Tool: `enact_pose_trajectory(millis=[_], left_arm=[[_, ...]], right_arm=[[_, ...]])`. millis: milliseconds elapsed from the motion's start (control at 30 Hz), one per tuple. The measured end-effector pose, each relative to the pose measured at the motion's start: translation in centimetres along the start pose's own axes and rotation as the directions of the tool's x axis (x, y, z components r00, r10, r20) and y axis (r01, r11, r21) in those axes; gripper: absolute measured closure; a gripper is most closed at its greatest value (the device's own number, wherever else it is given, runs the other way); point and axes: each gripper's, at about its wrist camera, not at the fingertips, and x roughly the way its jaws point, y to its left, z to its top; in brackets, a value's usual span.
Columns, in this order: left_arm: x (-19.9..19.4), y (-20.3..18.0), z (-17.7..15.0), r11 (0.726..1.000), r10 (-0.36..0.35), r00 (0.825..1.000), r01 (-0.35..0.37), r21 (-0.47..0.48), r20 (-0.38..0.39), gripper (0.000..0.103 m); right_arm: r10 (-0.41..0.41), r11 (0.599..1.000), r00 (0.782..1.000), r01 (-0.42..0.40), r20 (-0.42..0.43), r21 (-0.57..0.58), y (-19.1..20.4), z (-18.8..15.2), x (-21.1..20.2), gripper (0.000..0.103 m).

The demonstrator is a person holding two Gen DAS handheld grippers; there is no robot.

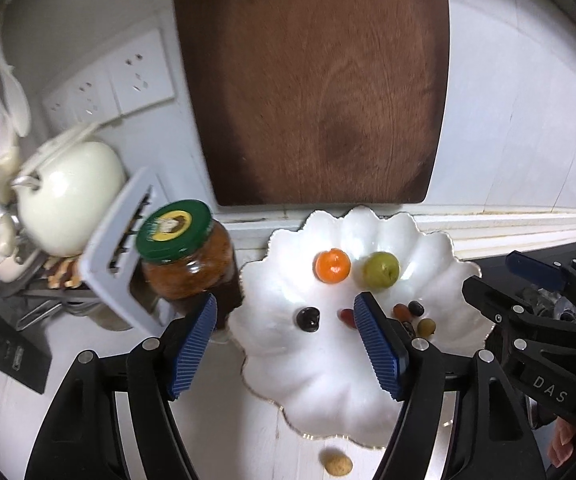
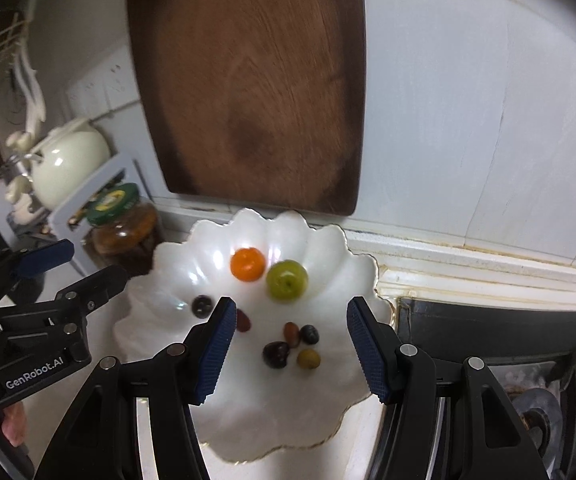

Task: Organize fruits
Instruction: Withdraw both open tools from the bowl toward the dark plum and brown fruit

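Dim, soft indoor light; fisheye-warped edges, perhaps slight motion blur.

A glossy, pearly white glaze is shown by the scalloped plate (image 2: 327,264), which is edged with a thin gilt line. The wooden cutting board (image 1: 311,80) is seen as dark, matt and visibly grained. The jar (image 1: 192,268) is made of clear, shiny glass and is capped with a smooth green lid. A smooth, shiny skin is carried by the orange fruit (image 2: 247,263) and the green fruit (image 2: 286,280). Ribbed blue pads are borne by the matt black plastic fingers (image 2: 367,344).
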Motion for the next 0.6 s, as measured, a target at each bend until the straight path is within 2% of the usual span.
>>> enact_pose_trajectory(millis=[300,600], left_arm=[[-4.8,0.7,-1.8,0.999,0.034,0.998,-0.033,-0.011,0.055,0.027],[-8.7,1.5,-4.1,0.997,0.055,0.996,-0.051,-0.056,0.075,0.024]], right_arm=[[0.052,0.998,0.997,-0.05,0.051,-0.032,1.8,-1.2,-3.5,0.044],[0.108,0.992,0.991,-0.103,0.073,-0.073,3.3,-3.0,-6.0,0.044]])
